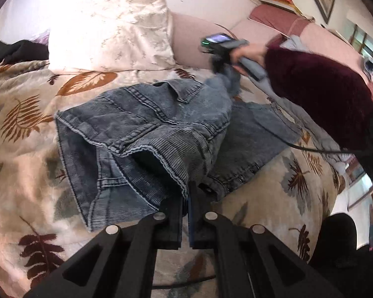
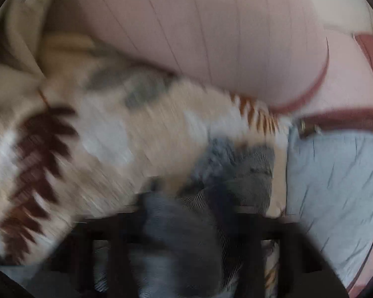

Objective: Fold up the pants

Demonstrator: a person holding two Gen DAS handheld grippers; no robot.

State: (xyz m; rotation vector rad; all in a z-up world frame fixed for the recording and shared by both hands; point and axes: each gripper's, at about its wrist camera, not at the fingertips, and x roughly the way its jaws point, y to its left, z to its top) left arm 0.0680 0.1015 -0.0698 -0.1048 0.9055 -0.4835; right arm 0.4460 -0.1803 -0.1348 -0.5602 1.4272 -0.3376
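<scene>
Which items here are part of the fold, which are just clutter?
In the job:
- faded blue-grey corduroy pants
- left claw, shut on the pants' hem
- right claw, gripping the far end of the pants

Lying about:
- cream leaf-print bedspread
- white floral pillow
- black garment
- stacked books
- pink padded headboard

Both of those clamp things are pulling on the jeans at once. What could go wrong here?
The left gripper pinches only a thin hem of the jeans, so it might slip free. The right gripper holds a bunched wad, which could fold crooked. The soft, rumpled leaf-print blanket may wrinkle the fold.
</scene>
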